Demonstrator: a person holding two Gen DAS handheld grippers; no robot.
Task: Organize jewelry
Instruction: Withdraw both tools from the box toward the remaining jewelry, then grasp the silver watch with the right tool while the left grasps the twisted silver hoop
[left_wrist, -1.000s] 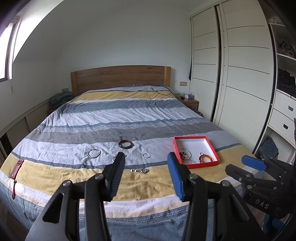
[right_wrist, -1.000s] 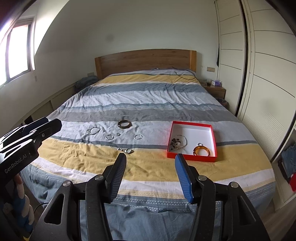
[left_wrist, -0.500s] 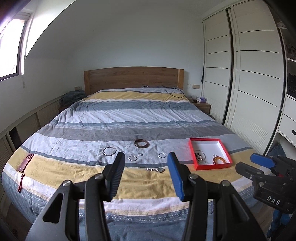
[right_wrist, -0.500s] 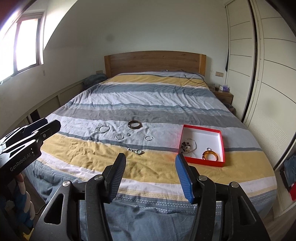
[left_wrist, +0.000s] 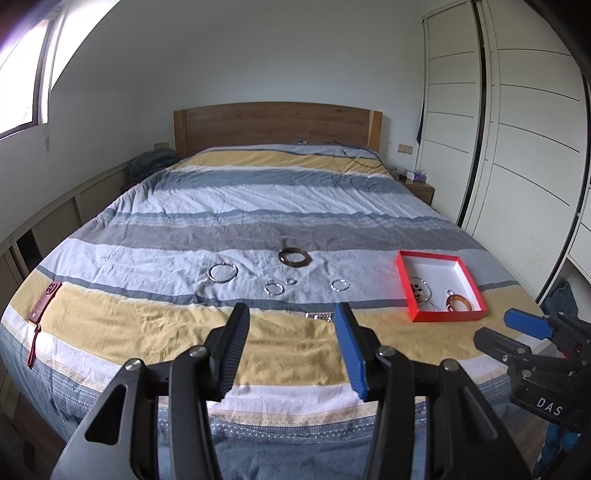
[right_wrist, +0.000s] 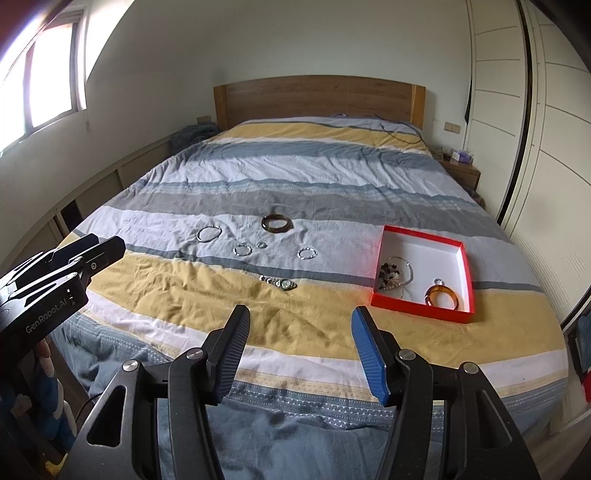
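Hovering at the foot of the bed, both claws hang spread wide and empty: left gripper, right gripper. Loose rings, a dark bangle and a watch lie scattered, well apart from the red box holding an amber bangle, presumably the collecting spot.

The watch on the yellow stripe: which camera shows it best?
The right wrist view. There the watch lies in full sight on the bed, strap and face both visible. In the left wrist view it is farther off, and the left tool's blue finger covers one end of it.
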